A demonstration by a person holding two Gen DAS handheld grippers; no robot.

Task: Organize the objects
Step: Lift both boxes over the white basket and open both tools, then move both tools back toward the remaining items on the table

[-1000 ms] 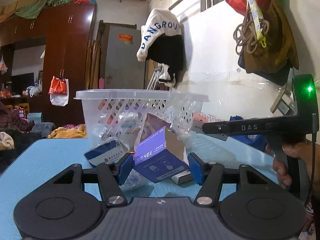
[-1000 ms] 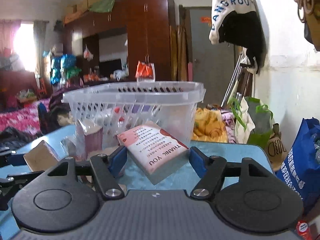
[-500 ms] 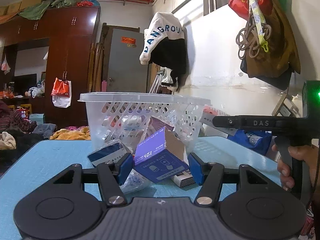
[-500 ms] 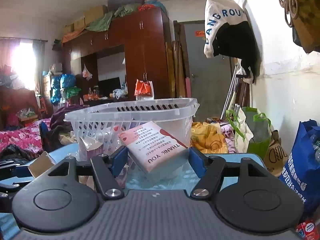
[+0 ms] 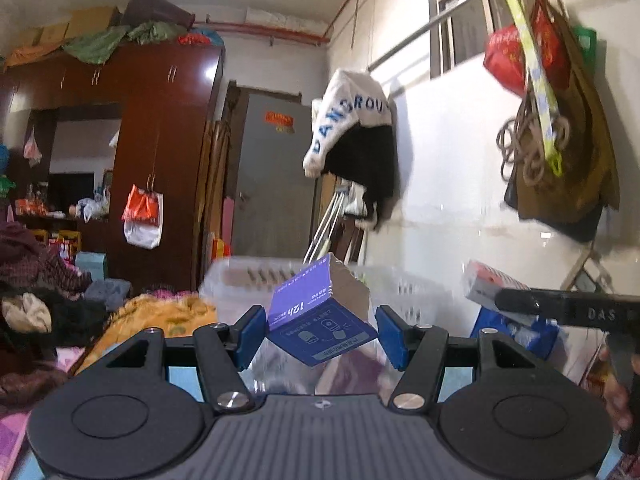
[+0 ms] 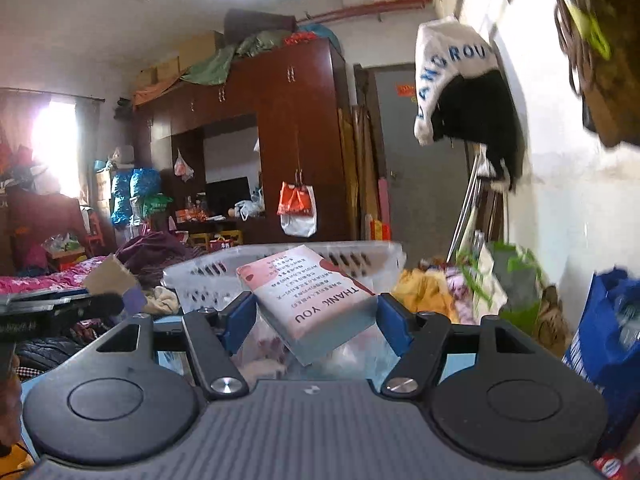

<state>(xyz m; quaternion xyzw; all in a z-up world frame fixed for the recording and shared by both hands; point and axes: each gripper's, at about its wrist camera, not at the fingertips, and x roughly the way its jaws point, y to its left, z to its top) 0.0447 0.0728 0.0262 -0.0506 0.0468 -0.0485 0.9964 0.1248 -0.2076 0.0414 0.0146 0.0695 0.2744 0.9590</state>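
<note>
- The white basket [image 5: 404, 284] sits dead ahead of both your grippers, its rim showing just behind and a little below each carried item — that's where this load looks bound.
- Your left gripper [image 5: 322, 330] is clamped on the purple box [image 5: 320, 316]: both blue pads press its sides, and the box hangs tilted, one corner pointing down between the fingers.
- Your right gripper [image 6: 316, 320] has the pink packet [image 6: 310, 300] pinched across its width (the one with "THANK YOU" printed on it), long axis running away from you toward the basket, far end tipped up.
- Both items ride at about rim level here, clear of the blue table [image 5: 182, 376] glimpsed under the fingers.
- The relation that matters: the basket's opening lies straight forward of each claw, so I judge the coming move to be a push ahead over the near rim, then a release.
- Which hand is nearer? Hard to call; the frames are motion-blurred, and each view puts the rim close behind its load.
- Watch the spacing: the right gripper's arm crosses the right side of the left view, so your two hands are side by side and could crowd each other over the basket.
- The packet's length may catch the rim if it goes in low.
</note>
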